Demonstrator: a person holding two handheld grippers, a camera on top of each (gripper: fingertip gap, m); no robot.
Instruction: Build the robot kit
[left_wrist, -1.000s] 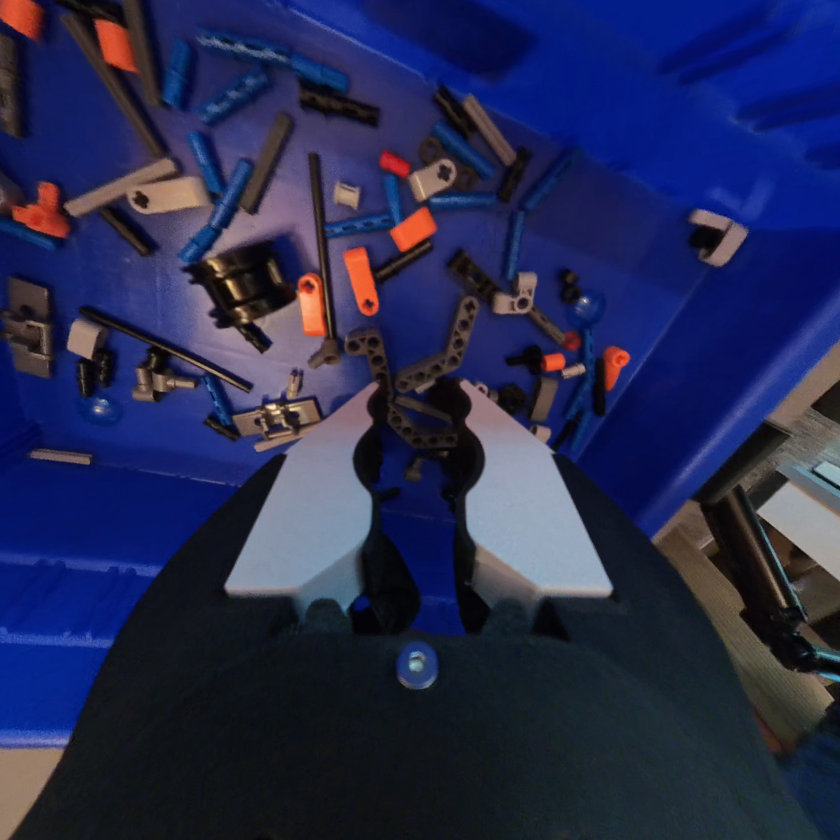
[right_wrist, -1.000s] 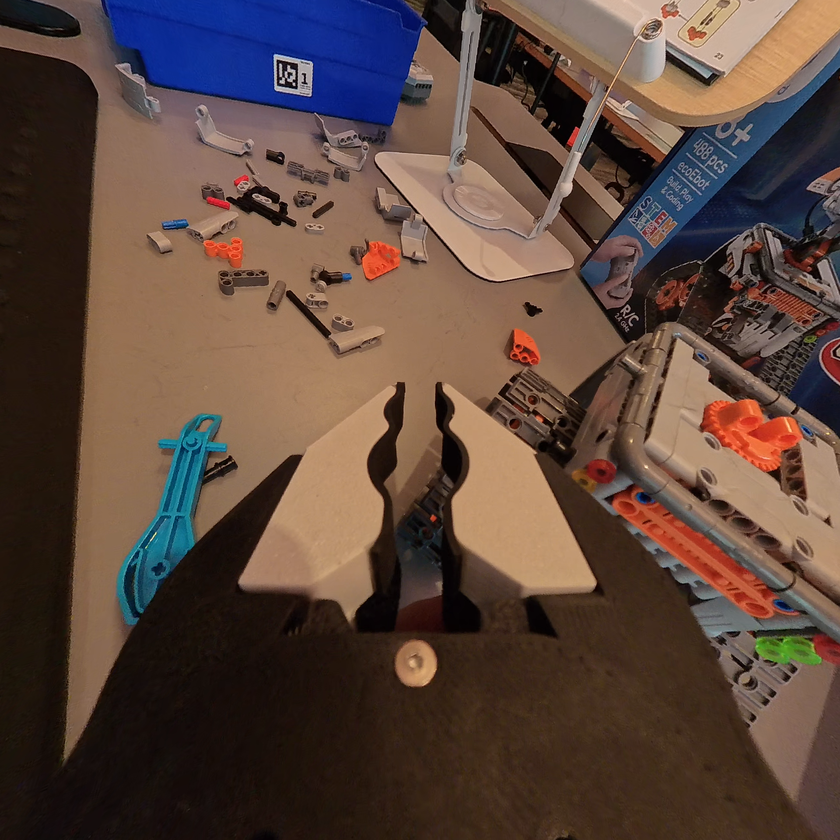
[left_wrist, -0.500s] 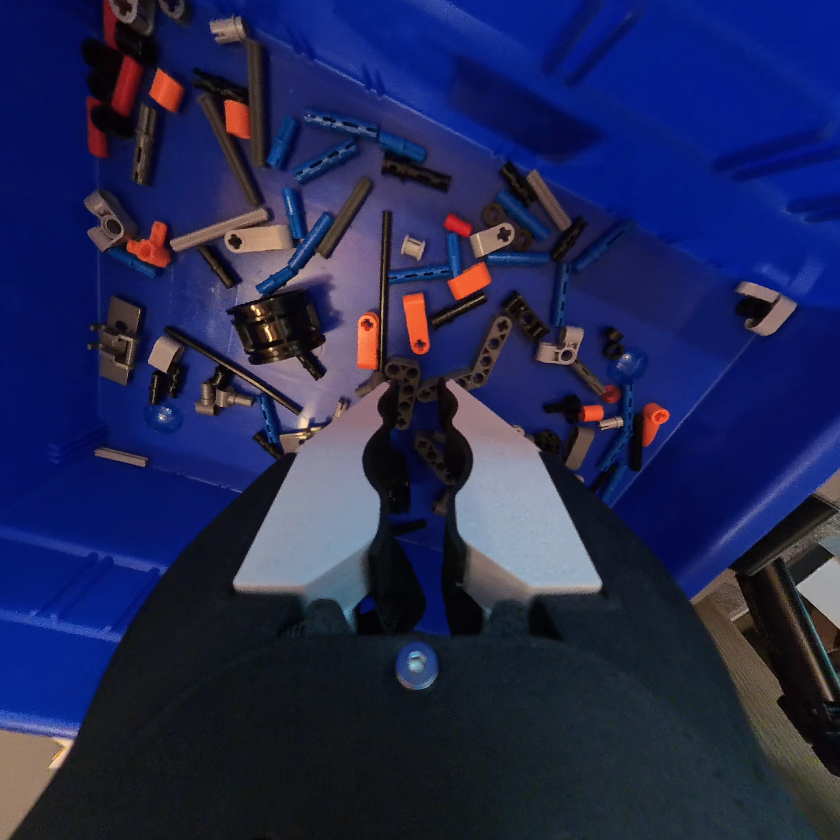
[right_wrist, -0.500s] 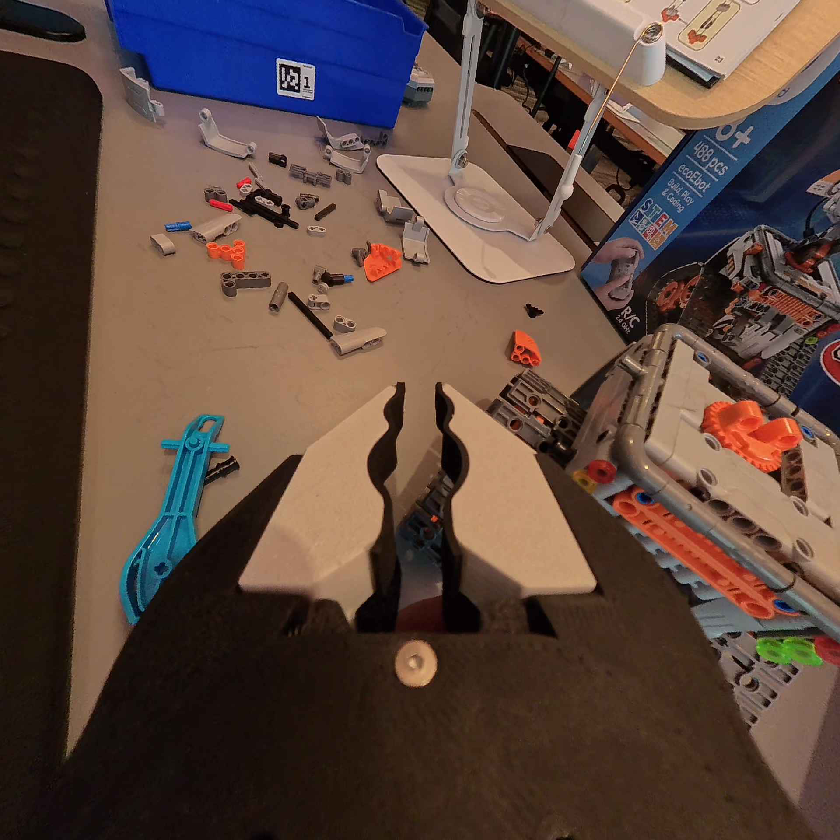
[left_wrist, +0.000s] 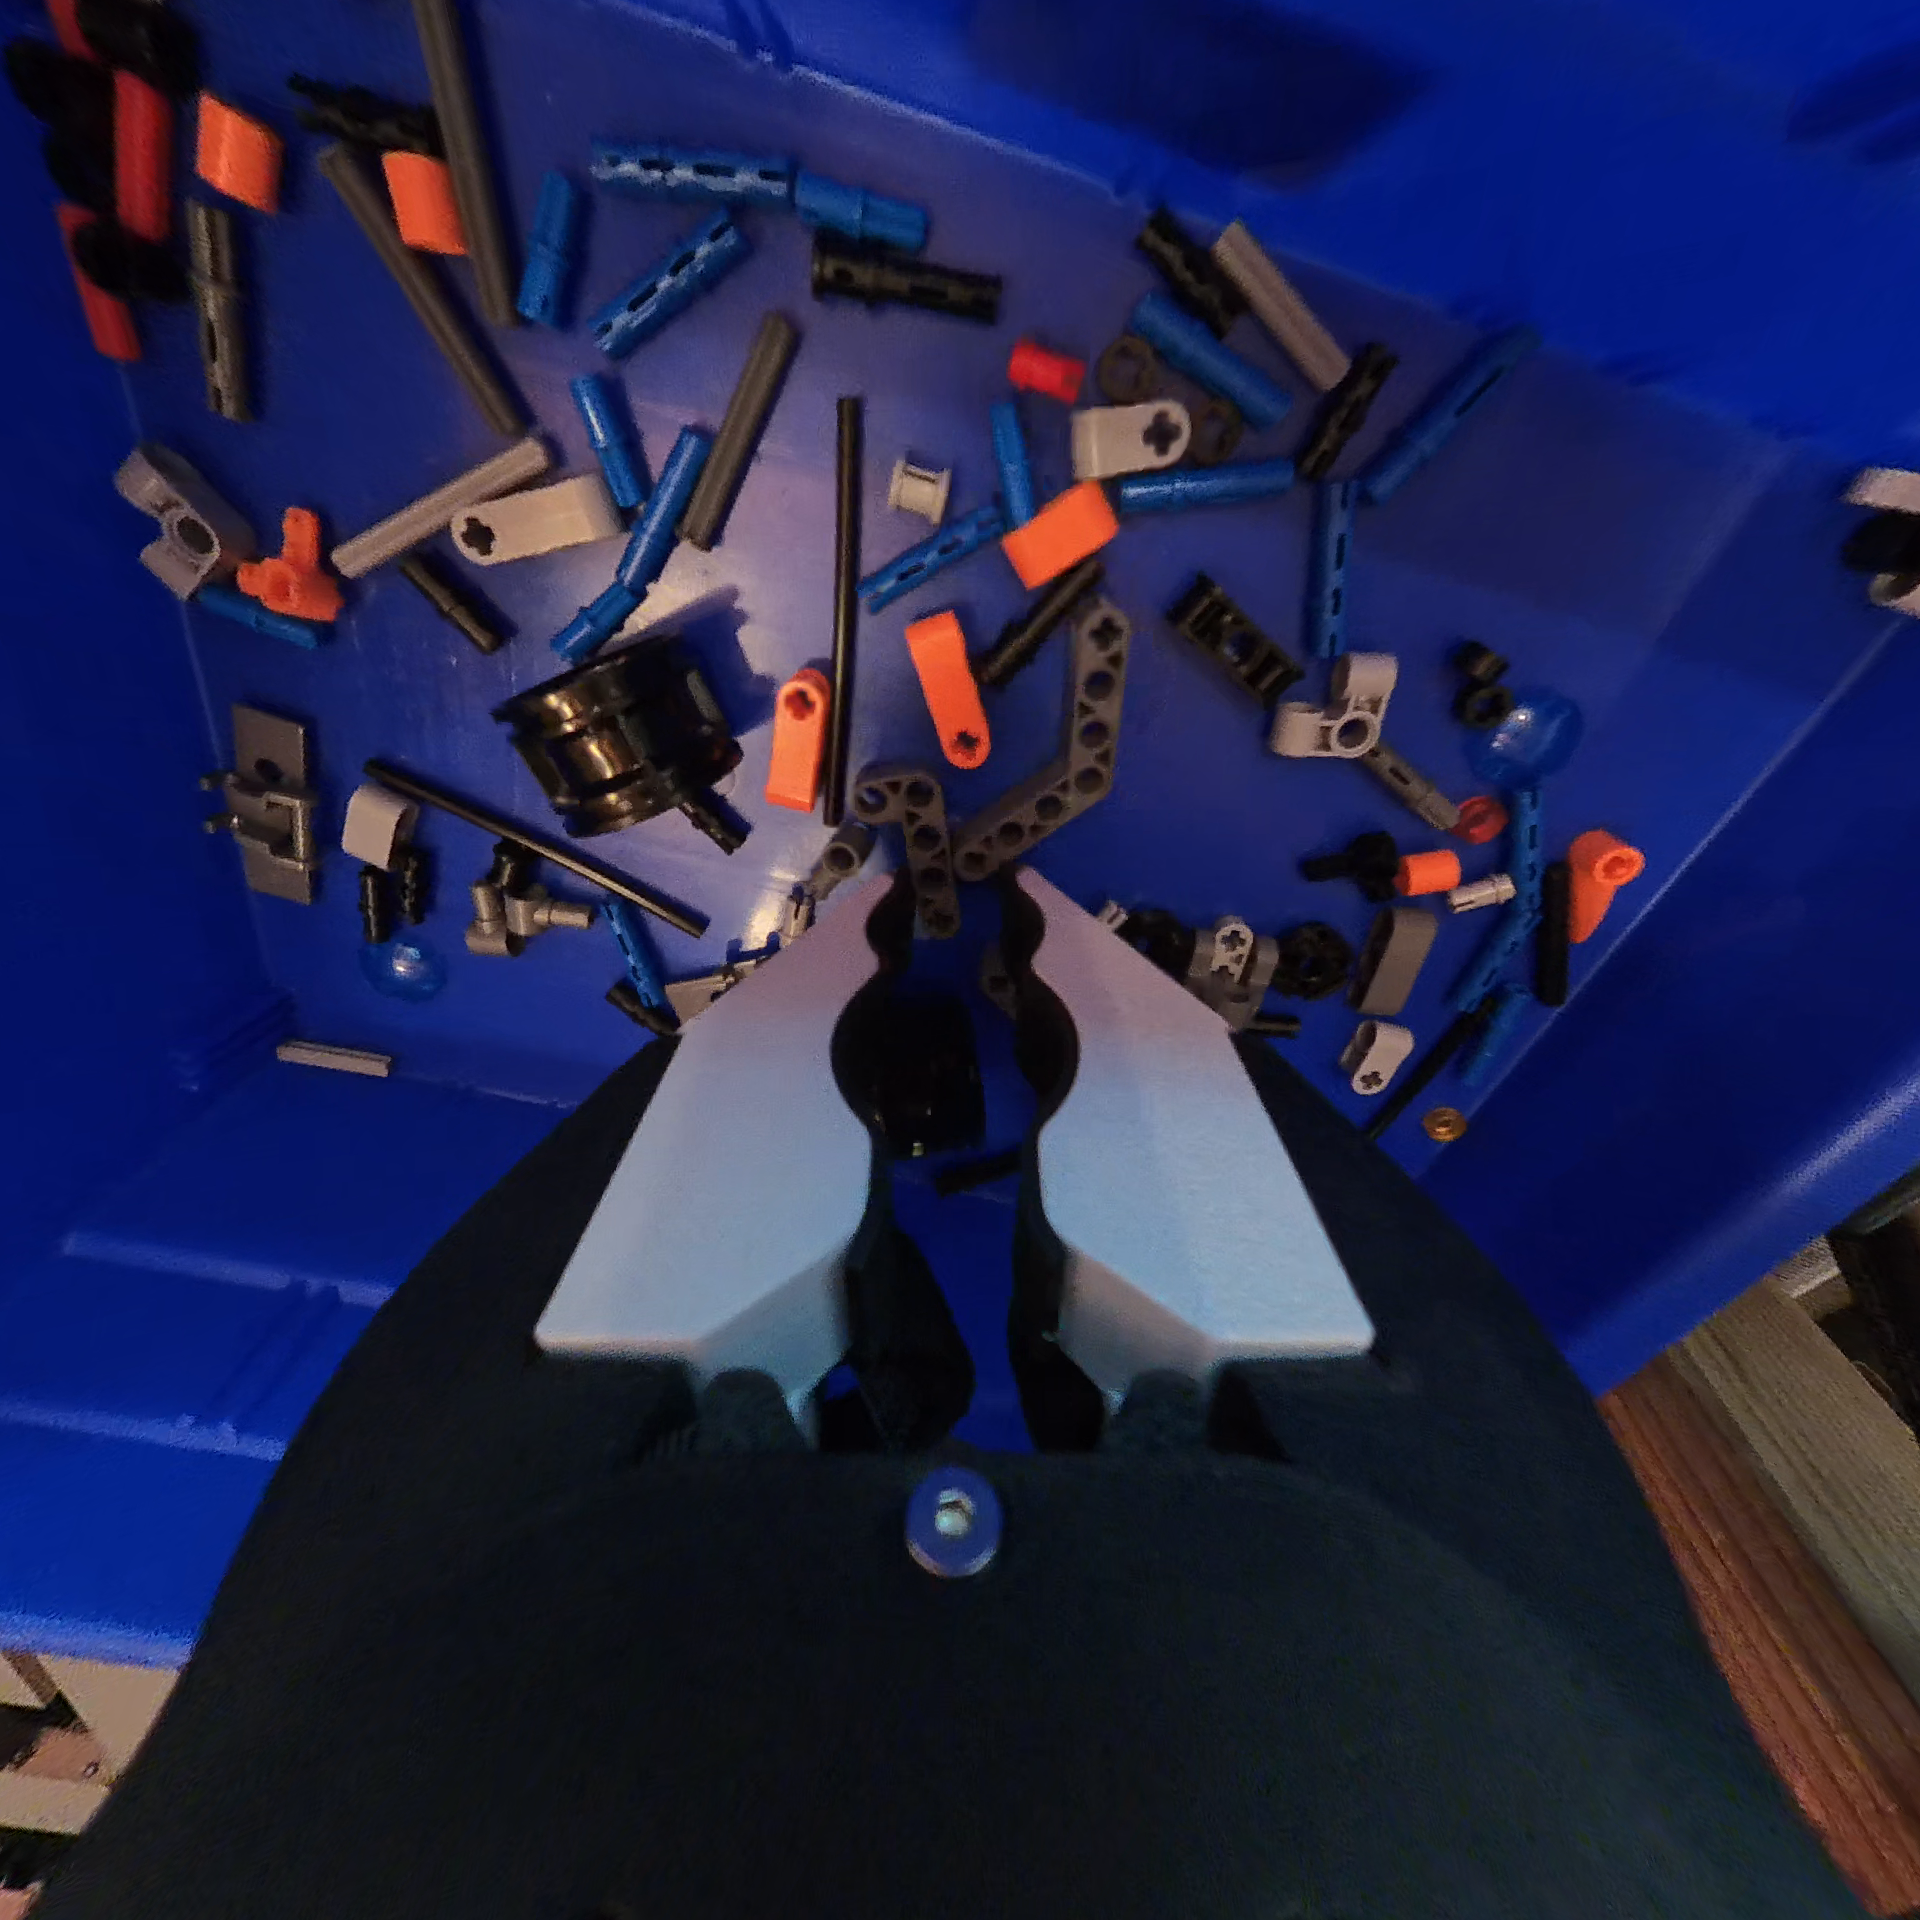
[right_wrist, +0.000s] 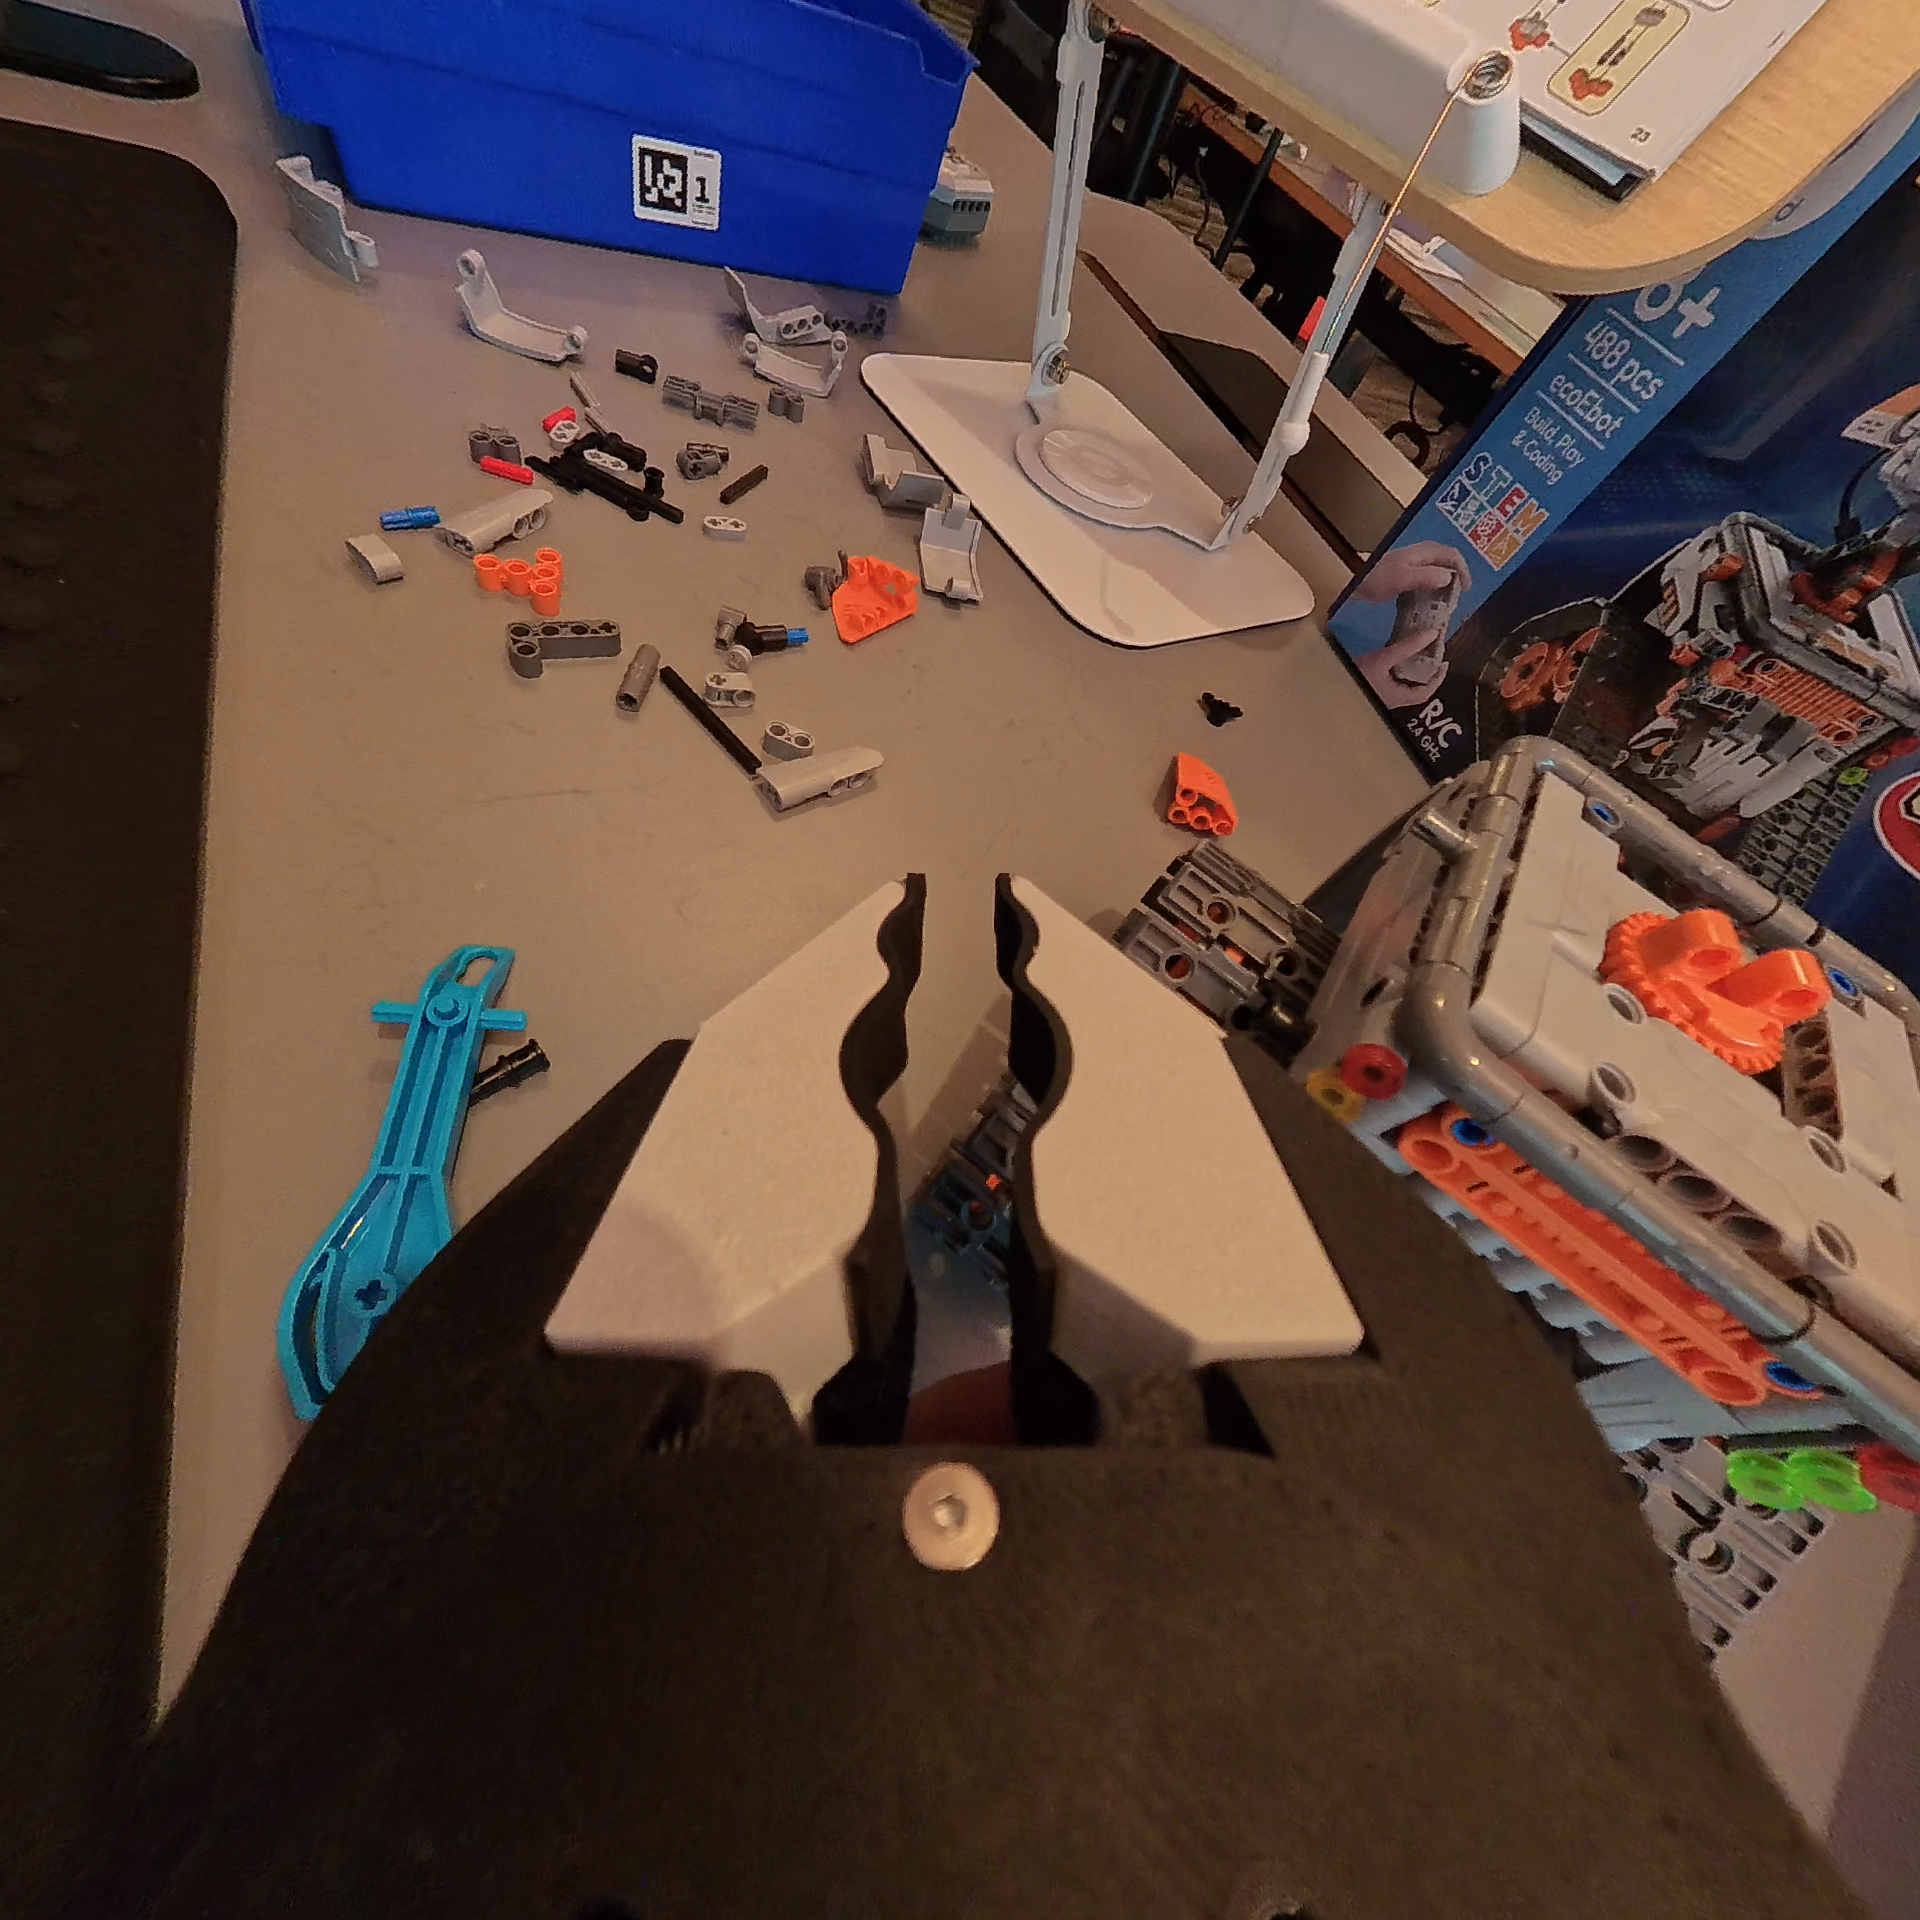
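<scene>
hovering inside the blue bin (left_wrist: 1558, 260), the left gripper (left_wrist: 954, 883), slightly parted, points at a dark grey bent beam (left_wrist: 1081, 748).

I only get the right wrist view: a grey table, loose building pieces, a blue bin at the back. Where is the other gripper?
Observer: The left gripper is inside a blue bin, pointing at its floor.
Operator: What is in there?
Observer: Many small scattered pieces. A black wheel hub lies left of the tips.
Operator: Is it holding anything?
Observer: Its fingers stand slightly apart, tips by two dark grey bent beams. A black piece shows between them; I cannot tell whether it is gripped.
</scene>
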